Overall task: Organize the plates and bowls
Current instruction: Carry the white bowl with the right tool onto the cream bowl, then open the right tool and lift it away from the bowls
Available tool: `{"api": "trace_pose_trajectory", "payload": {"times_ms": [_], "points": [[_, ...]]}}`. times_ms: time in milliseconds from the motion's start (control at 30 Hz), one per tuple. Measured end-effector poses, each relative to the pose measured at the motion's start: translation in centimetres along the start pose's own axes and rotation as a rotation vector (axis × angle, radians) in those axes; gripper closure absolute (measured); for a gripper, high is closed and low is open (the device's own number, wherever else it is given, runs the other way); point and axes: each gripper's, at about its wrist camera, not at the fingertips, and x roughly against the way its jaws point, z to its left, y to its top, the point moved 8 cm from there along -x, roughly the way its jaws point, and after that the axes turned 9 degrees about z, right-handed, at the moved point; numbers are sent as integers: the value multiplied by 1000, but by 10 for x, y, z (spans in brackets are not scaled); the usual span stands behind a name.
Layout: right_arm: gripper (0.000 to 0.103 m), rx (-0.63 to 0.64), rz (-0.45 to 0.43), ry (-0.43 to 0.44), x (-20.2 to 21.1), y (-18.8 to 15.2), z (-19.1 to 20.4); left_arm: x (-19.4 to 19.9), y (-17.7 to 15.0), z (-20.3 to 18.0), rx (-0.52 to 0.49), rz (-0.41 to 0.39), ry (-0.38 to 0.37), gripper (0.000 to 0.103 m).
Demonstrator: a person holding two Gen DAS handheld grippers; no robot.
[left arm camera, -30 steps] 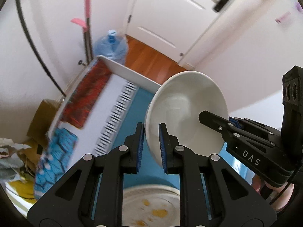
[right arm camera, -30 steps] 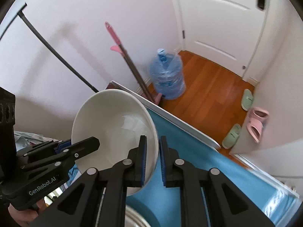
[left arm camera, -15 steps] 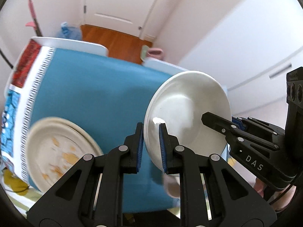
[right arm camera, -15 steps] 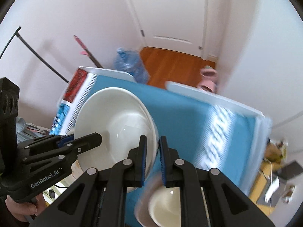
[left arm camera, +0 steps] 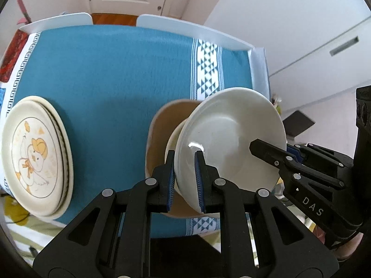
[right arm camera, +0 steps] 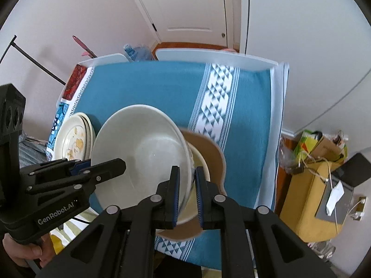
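Two grippers hold one big white round bowl by its rim, up in the air and tipped. My left gripper pinches the near-left rim, with one blue pad inside and one outside. My right gripper pinches the other side the same way. Both are closed tight on the bowl.

Right under the white bowl sits a brown bowl with a wavy rim, and a smaller cream bowl is nested inside it. I think I am about to set my bowl into that stack.

Off to the left, well apart, lies a stack of cream plates with a yellow duck picture. All of it rests on a blue cloth with a white triangle stripe.

What could go wrong? The bowl is smooth, so it could slip from my thin pads. If I lower it tilted, its edge could hit the brown rim and chip, or it might sit crooked.
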Motion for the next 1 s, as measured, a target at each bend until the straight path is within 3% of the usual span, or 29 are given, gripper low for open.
{"api": "trace_pose_trajectory", "payload": {"times_ms": [533, 1000], "points": [[91, -45, 21, -17, -23, -11, -11, -24, 8, -1, -128, 52, 160, 89], [91, -38, 15, -1, -20, -15, -12, -21, 7, -6, -171, 6, 251, 89]]}}
